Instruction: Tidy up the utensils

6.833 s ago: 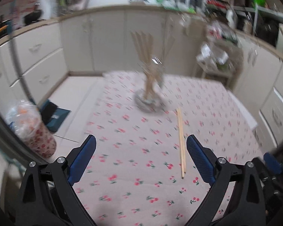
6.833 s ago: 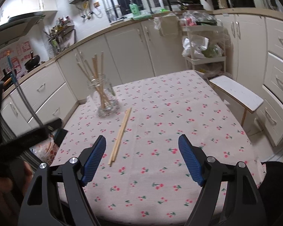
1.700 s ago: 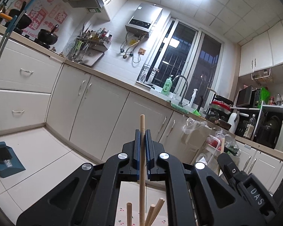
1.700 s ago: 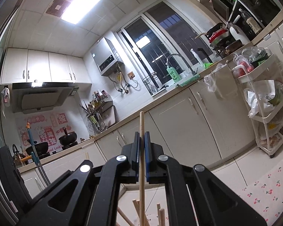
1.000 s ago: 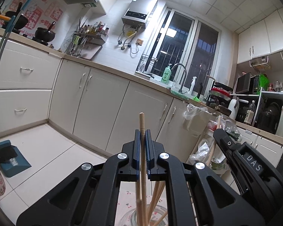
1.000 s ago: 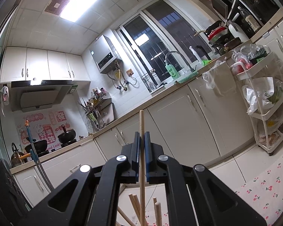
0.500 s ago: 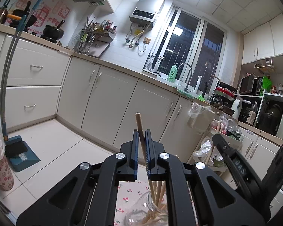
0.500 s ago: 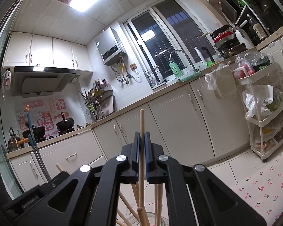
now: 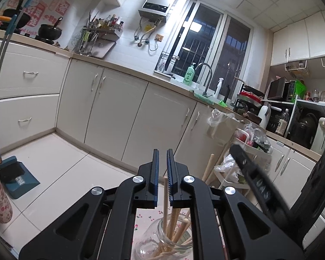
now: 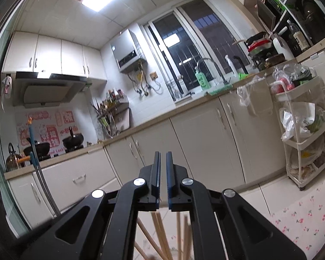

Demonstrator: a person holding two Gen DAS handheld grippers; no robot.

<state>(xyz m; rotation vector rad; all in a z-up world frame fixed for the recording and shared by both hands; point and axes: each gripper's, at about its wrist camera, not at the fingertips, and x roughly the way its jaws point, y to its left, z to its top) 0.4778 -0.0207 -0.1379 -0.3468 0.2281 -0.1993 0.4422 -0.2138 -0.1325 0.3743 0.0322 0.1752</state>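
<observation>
The left tool (image 9: pixel 161 151) is hovering above a clear glass jar (image 9: pixel 162 241), its two blue-padded fingers (image 9: pixel 155 173) standing almost together with only a thin slit between them, and nothing is caught in that slit. The jar is sitting on the bench (image 9: pixel 144 218), which is covered by a cherry-print cloth, directly below the left tool's fingertips. Wooden chopsticks (image 9: pixel 175 223) are standing in the jar, leaning apart in a loose bundle, and their upper ends are rising just behind and under the tool's linkage. One more chopstick top (image 9: pixel 208 166) is poking up to the right of the jar, beside the dark, blurred body of the right tool (image 9: pixel 255 182), which is crossing that side of the left wrist view.

The right tool (image 10: pixel 163 153) is likewise nearly closed, pads a narrow gap apart and gripping nothing. In its own view the chopsticks (image 10: pixel 160 234) are fanning out directly below its fingers, with the jar's rim blurred at the bottom edge. The cherry-print cloth is showing on the bench (image 10: pixel 303 216) to the right of the jar. Cream kitchen cabinets (image 9: pixel 110 110) are running behind the jar.
</observation>
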